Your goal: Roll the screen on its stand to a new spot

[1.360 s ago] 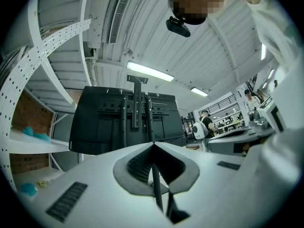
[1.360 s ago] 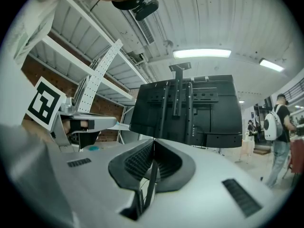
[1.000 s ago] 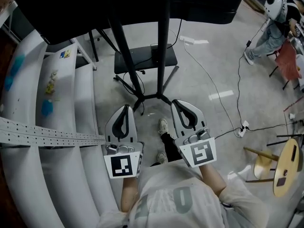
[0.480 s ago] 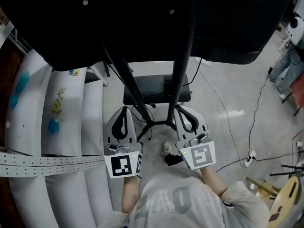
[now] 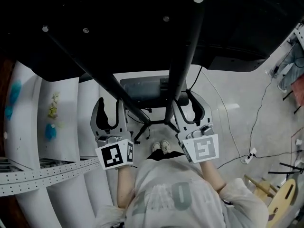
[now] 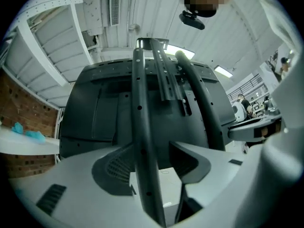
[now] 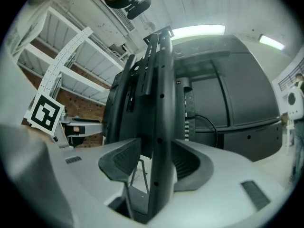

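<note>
The big black screen point(image 5: 142, 23) fills the top of the head view, on a stand with two dark uprights and a small shelf point(image 5: 142, 87). My left gripper point(image 5: 109, 103) reaches to the slanting left upright point(image 5: 95, 72). In the left gripper view that upright point(image 6: 142, 127) stands between the jaws of the left gripper point(image 6: 152, 160), with a gap on its right side. My right gripper point(image 5: 186, 101) is at the right upright point(image 5: 183, 65); this upright point(image 7: 161, 127) stands between the pads of the right gripper point(image 7: 156, 158), gap on the left. Both grippers' jaws have just been opening.
White curved bench steps point(image 5: 57, 127) and a perforated metal strip point(image 5: 42, 177) lie close on the left. The stand's legs point(image 5: 152, 122) spread just ahead of my feet point(image 5: 160, 147). A cable and power strip point(image 5: 247, 158) lie at the right, a wooden stool point(image 5: 280, 198) beyond.
I have stepped up to the stand, and the screen now fills the top of the view. Both grippers moved forward and went from shut to open around the uprights.
</note>
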The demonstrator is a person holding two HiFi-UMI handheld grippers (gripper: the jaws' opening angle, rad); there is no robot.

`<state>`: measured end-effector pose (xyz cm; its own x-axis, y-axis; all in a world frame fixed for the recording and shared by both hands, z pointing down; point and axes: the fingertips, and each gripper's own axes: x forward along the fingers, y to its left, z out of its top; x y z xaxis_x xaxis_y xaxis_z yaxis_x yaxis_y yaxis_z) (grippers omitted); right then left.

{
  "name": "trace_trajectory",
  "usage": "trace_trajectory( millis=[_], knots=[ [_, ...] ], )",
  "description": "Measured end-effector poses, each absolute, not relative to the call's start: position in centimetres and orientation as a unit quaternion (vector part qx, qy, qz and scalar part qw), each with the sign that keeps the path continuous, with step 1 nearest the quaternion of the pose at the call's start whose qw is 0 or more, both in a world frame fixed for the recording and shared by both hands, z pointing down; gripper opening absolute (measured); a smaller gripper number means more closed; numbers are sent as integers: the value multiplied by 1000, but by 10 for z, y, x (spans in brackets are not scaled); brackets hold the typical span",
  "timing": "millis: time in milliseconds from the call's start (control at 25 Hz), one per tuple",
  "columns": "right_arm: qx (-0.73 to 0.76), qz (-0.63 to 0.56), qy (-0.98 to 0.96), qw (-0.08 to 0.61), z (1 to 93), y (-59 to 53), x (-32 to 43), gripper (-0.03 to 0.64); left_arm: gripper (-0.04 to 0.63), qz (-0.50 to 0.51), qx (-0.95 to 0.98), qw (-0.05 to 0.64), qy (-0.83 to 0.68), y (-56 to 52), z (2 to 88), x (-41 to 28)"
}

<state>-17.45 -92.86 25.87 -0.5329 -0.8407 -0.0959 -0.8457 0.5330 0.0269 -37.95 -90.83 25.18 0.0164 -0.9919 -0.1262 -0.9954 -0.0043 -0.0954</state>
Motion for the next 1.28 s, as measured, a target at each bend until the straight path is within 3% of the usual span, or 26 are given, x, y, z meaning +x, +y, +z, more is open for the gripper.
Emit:
trace_trajectory(
  millis=[40, 80, 280, 1280],
  knots=[
    [-485, 29, 873, 38, 259, -934, -172, 220, 236, 16, -709, 73, 701, -914, 252, -381],
    [-487, 26, 872, 40, 260, -940, -170, 242, 265, 20, -710, 70, 701, -919, 252, -383],
    [-492, 17, 871, 12, 267, -962, -174, 259, 334, 18, -717, 55, 695, -946, 257, -390],
    [-501, 68, 860, -73, 322, -1024, -210, 261, 334, -66, -763, 58, 641, -1021, 304, -378]
  ],
)
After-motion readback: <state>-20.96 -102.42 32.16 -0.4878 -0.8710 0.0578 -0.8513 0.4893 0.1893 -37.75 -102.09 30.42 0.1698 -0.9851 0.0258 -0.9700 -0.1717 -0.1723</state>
